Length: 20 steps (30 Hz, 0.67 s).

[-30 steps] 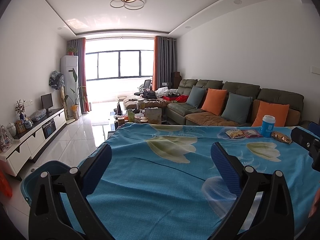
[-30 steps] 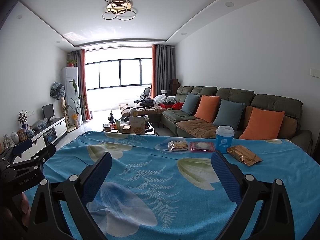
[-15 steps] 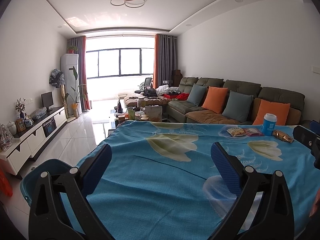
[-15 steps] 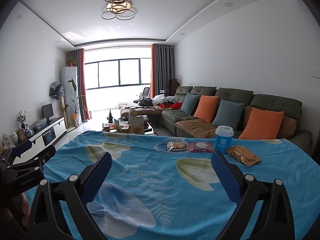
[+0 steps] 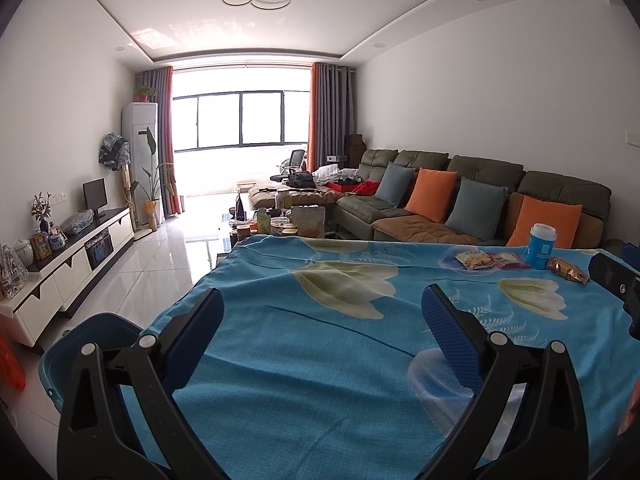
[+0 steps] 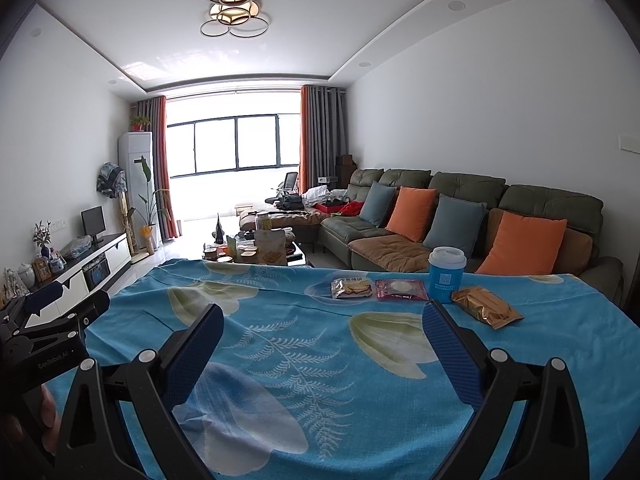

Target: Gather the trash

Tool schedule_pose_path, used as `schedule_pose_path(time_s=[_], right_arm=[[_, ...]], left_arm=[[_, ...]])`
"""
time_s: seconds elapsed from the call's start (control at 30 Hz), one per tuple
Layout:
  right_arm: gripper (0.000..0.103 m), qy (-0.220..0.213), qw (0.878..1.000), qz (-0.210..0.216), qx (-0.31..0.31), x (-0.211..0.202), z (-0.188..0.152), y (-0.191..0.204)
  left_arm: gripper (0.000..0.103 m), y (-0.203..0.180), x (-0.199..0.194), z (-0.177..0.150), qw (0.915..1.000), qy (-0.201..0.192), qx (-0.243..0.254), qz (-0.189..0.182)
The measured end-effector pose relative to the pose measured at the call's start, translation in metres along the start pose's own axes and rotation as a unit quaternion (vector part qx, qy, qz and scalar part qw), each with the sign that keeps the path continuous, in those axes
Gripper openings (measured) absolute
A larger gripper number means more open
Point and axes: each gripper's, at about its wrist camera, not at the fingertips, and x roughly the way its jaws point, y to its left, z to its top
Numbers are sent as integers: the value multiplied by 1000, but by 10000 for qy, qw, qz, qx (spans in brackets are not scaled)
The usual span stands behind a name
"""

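Note:
On the far side of the table, in the right wrist view, lie a cracker packet (image 6: 351,288), a pink packet (image 6: 401,290) and a gold wrapper (image 6: 486,307), with a blue paper cup (image 6: 446,274) standing among them. The cup (image 5: 541,246), the packets (image 5: 474,260) and the gold wrapper (image 5: 567,270) also show at the far right in the left wrist view. My right gripper (image 6: 322,322) is open and empty, short of the trash. My left gripper (image 5: 322,306) is open and empty over the cloth. A blue bin (image 5: 82,350) stands off the table's left edge.
The table carries a blue flowered cloth (image 6: 320,380). Beyond it are a cluttered coffee table (image 6: 256,250), a green sofa with cushions (image 6: 460,216) and a white TV cabinet (image 5: 72,256) on the left wall. The other gripper shows at each view's edge (image 6: 44,328).
Both views have shifted only slightly; the left view has tilted up a little. Both grippers stay open and empty, and the trash has not moved.

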Motion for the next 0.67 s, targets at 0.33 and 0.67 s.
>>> schedule_pose_path(time_s=[0.33, 0.67], right_arm=[[96, 24, 10000, 2, 7, 1, -1, 0], [96, 736, 9970, -222, 59, 31, -7, -17]], left_arm=[[97, -5, 3, 0, 9998, 118, 166, -3], [97, 10, 45, 9, 9942, 1074, -33, -83]])
